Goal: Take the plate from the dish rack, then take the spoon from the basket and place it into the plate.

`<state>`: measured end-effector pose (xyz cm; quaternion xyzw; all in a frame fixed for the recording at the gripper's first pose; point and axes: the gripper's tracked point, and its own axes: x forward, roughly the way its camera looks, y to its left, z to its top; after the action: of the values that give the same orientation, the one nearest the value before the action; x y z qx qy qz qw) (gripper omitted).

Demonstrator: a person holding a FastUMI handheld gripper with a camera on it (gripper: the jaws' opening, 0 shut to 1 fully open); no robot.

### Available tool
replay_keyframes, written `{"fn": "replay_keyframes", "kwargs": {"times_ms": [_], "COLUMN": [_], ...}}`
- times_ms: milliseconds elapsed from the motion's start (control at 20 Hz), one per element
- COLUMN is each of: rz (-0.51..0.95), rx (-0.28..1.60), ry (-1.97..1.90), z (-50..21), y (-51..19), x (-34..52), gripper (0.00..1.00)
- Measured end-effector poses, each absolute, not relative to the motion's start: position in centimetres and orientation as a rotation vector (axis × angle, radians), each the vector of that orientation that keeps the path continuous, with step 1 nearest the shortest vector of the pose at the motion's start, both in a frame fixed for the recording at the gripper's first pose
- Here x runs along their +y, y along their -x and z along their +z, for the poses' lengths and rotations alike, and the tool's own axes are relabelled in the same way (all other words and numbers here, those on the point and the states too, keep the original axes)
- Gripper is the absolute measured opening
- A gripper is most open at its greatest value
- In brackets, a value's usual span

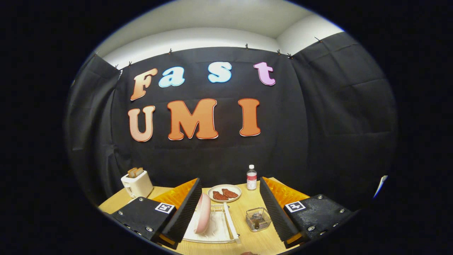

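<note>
Two tongs (pixel 228 212) fingers wide apart, holding nothing, plate (pixel 203 218) between them

We see a pale wood-grain table (pixel 247 237), a smooth pink plate (pixel 202 213) upright in a white plastic rack (pixel 226 226), a shiny wire basket (pixel 258 219), ridged matt black pads on the spread-apart fingers (pixel 187 209), a glossy cream toaster (pixel 136 184), a clear plastic bottle (pixel 251 177)
</note>
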<state>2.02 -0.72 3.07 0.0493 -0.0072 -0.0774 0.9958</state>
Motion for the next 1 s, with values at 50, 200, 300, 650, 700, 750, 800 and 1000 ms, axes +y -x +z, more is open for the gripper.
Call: {"fn": "replay_keyframes", "kwargs": {"times_ms": [50, 200, 300, 650, 700, 750, 800, 1000], "rz": [-0.144, -0.128, -0.111, -0.064, -0.058, -0.05, -0.045, -0.041], "rx": [-0.019, 0.013, 0.012, -0.013, 0.009, 0.035, 0.069, 0.156], "ry": [-0.117, -0.119, -0.094, -0.07, -0.071, -0.077, -0.081, -0.086], "z": [3.2, 2.8, 3.6, 4.6, 3.6, 2.5, 1.5, -2.4], "y": [-2.1, -2.2, -2.3, -5.4, -6.4, -7.4, -8.2, -10.5], "x": [-0.2, -0.2, -0.1, 0.7, 1.0, 1.5, 1.9, 3.4], "gripper": [0.98, 0.97, 0.98, 0.98, 0.97, 0.97, 0.98, 0.98]}}
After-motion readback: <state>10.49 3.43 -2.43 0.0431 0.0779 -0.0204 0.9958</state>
